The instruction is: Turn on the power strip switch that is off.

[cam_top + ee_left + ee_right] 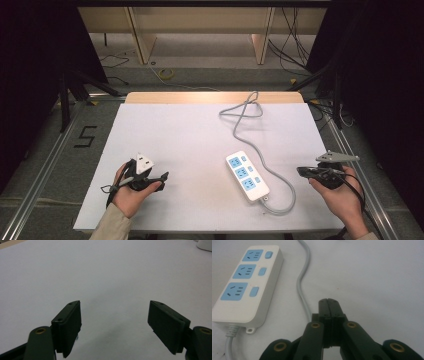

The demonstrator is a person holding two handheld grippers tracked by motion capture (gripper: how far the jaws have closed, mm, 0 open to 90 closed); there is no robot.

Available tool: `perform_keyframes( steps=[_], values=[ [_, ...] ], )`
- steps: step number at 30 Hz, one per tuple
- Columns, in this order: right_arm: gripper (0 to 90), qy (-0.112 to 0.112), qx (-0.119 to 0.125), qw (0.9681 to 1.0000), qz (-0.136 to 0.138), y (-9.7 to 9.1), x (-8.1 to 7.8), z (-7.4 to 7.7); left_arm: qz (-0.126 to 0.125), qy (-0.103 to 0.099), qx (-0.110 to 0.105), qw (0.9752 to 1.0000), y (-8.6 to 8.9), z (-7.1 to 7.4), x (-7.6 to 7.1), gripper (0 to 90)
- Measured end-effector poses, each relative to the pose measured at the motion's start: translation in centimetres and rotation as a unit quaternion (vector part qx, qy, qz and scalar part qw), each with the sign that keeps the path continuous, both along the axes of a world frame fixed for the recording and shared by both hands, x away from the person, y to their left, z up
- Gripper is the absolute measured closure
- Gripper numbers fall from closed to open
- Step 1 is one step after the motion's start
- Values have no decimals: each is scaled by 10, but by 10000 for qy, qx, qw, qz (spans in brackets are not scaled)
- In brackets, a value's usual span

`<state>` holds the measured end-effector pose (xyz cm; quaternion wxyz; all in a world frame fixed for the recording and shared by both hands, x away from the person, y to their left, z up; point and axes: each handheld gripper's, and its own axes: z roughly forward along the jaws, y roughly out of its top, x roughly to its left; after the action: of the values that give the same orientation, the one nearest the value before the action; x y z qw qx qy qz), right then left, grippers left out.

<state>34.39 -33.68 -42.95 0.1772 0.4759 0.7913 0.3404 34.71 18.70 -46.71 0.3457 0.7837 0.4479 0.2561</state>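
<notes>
Soft even overhead light, dark surroundings, slightly blurry close-ups.

Beyond your white tabletop [175, 135], you see a yellow cable coil [166, 74] on the floor, wooden shelving [200, 22] behind, and a black "5" [85, 136] marked left.

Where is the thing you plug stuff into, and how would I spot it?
Look at the big white table, then to its near right part, between the two hands. There lies the power strip, a long white block set slantwise, with a grey cord looping away toward the far edge. It stands out by its three blue sockets in a row, each with a small blue switch beside it.
</notes>
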Motion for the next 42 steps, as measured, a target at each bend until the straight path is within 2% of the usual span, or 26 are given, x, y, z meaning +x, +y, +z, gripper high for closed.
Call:
perform_keyframes(
  steps=[29, 42],
  values=[
    [900, 283, -190, 9991, 234, 26, 13, 11, 19, -13, 5, 10000, 0, 0, 0, 272],
    [900, 318, -191, 9988, 333, 38, 19, 15, 32, -43, -19, 10000, 0, 0, 0, 274]
  ],
)
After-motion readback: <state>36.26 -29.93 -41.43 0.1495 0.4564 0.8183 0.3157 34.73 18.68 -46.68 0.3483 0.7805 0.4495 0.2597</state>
